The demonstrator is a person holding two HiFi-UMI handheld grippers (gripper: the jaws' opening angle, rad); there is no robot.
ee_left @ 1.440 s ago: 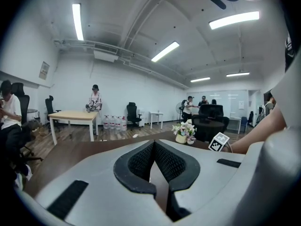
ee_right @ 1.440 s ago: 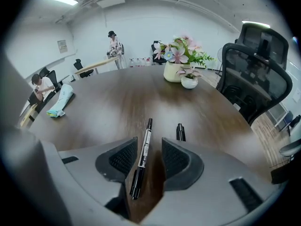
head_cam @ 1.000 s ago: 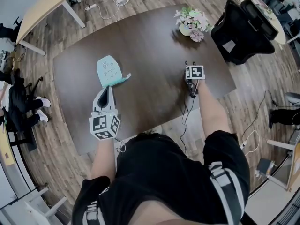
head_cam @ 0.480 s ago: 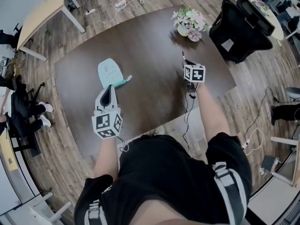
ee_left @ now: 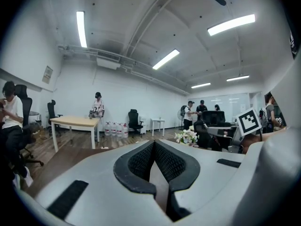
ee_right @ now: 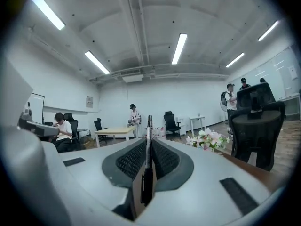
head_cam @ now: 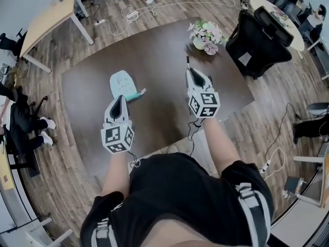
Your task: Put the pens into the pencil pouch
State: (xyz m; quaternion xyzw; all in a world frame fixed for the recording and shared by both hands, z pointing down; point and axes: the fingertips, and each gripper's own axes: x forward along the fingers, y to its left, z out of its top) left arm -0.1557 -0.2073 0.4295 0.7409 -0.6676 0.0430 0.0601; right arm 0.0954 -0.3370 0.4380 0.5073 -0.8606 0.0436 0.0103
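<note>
A light teal pencil pouch point(head_cam: 120, 81) lies on the dark brown table point(head_cam: 159, 50), left of middle, with a teal item point(head_cam: 134, 94) sticking out at its near right corner. My left gripper point(head_cam: 120, 102) hovers just in front of the pouch, shut with nothing between its fingers point(ee_left: 141, 161). My right gripper point(head_cam: 191, 73) is raised over the table's middle right and held level. Its jaws have just been closing and are now shut on a thin black pen point(ee_right: 148, 126), whose tip point(head_cam: 188, 60) pokes out past the fingertips.
A pot of flowers point(head_cam: 206, 35) stands at the table's far right. A black office chair point(head_cam: 259, 35) is just beyond the right edge. A light wooden table point(head_cam: 49, 17) stands far left. Cables point(head_cam: 139, 9) trail over the floor, and people are at the room's edges.
My right gripper has lifted off the table and swung left toward the middle, turning level, with the pen in it. The left gripper has stayed by the pouch.
</note>
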